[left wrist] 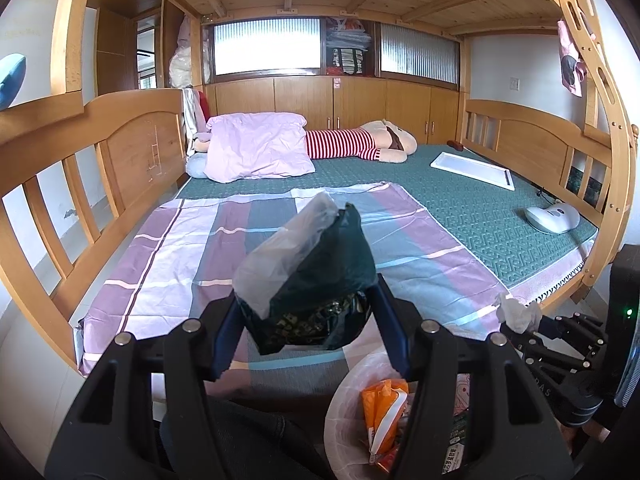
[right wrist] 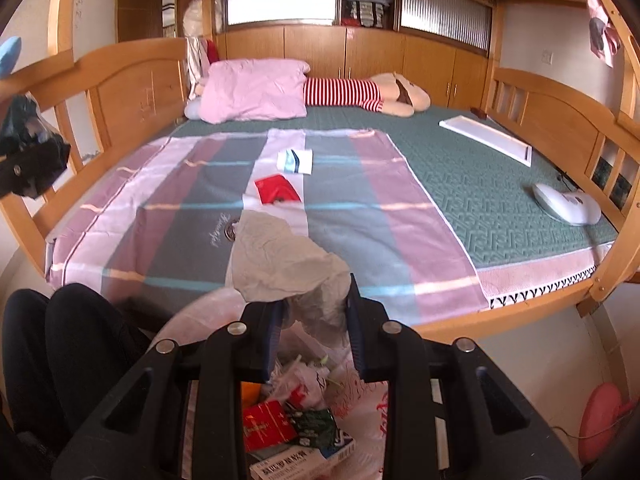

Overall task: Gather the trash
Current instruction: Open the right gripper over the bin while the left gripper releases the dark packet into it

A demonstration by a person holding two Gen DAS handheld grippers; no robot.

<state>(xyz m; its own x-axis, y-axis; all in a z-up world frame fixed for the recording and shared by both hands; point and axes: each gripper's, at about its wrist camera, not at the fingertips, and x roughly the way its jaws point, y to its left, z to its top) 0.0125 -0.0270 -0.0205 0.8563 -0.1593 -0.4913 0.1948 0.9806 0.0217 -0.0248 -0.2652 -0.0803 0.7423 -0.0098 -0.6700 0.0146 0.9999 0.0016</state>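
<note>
Your trash bag (right wrist: 360, 400) gapes below both tools; the left gripper (left wrist: 308, 316) pinches a dark wrapper (left wrist: 320, 272) beside its rim, so releasing there may spill it, while the right gripper (right wrist: 316, 300) nips crumpled tissue (right wrist: 280, 256) that could snag; red packet (right wrist: 277, 189) and white packet (right wrist: 295, 161) wait on the bed

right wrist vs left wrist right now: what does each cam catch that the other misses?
Right wrist only: the red packet and the white-and-blue packet lying on the striped sheet, and the pink round object on the floor.

Left wrist only: the orange wrapper in the trash bag, and a close view of the dark plastic bag held by the left gripper.

Both: the crumpled tissue in the right gripper, the pink pillow, the striped plush toy, and the white tray.
</note>
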